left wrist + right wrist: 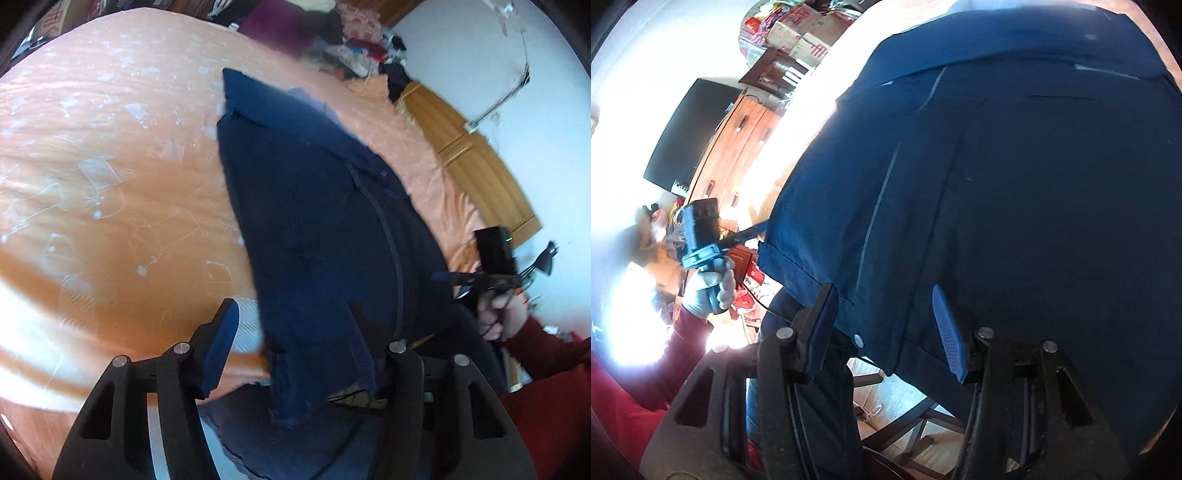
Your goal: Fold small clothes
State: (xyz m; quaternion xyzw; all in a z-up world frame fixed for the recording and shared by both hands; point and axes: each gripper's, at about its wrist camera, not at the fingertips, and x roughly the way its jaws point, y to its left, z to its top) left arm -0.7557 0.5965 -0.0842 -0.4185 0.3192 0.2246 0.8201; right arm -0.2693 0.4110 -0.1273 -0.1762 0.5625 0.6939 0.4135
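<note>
A navy garment (317, 206) with a thin pale side stripe lies spread on the orange bedsheet (110, 177), its near hem hanging off the bed edge. My left gripper (291, 347) is open, and the hem sits between its blue-padded fingers (221, 343). In the right wrist view the garment (1015, 177) fills most of the frame. My right gripper (886, 328) is open too, straddling a hemmed corner. Each view shows the other gripper in a hand with a red sleeve: the right gripper (439, 276) at the garment's right edge, the left gripper (759, 226) at its left corner.
A pile of clothes (354, 40) lies at the far end of the bed, beside a wooden board (480, 162) and a white wall. Left of the bed stand a wooden dresser (738, 147), a black screen (687, 133) and cardboard boxes (801, 33). Chair legs (905, 424) show below.
</note>
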